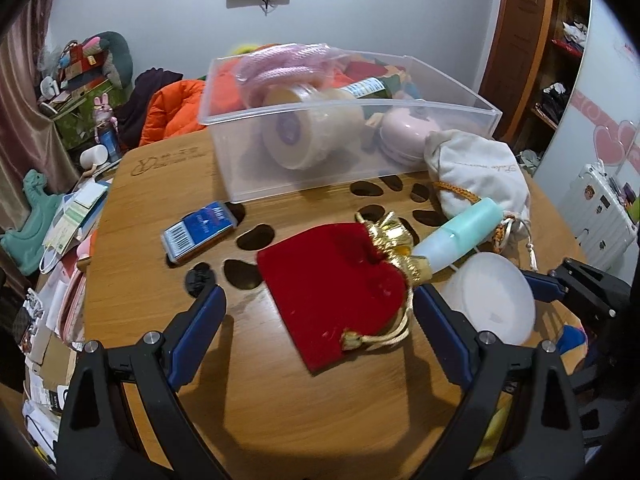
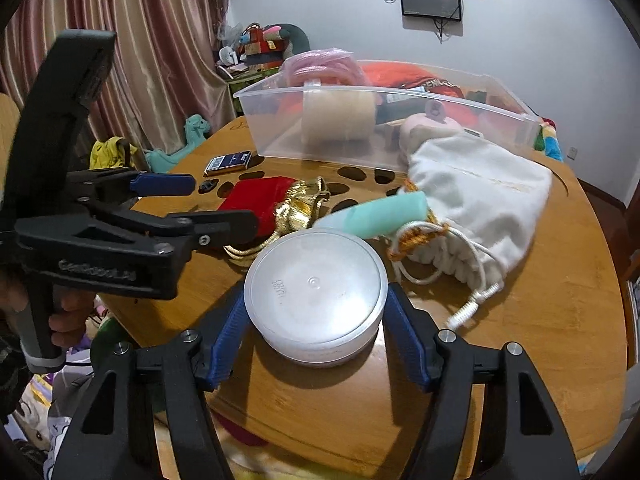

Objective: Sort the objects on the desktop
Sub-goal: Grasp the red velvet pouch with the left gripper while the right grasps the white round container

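Observation:
A red velvet pouch (image 1: 336, 292) with gold trim lies on the wooden table between the open fingers of my left gripper (image 1: 320, 308); it also shows in the right wrist view (image 2: 256, 200). A round white plastic tub (image 2: 316, 288) sits between the open fingers of my right gripper (image 2: 316, 308), which stand close beside its walls. The tub also shows in the left wrist view (image 1: 492, 296). A mint tube (image 2: 376, 212), a white drawstring bag (image 2: 480, 196) and a blue card box (image 1: 200, 234) lie nearby. My left gripper shows at the left in the right wrist view (image 2: 192, 204).
A clear plastic bin (image 1: 304, 156) at the table's back holds a tape roll, pink cord and other items. A small black object (image 1: 199, 276) lies near the left fingertip. Dark oval cut-outs mark the tabletop (image 1: 256, 236). Clutter surrounds the table's left edge.

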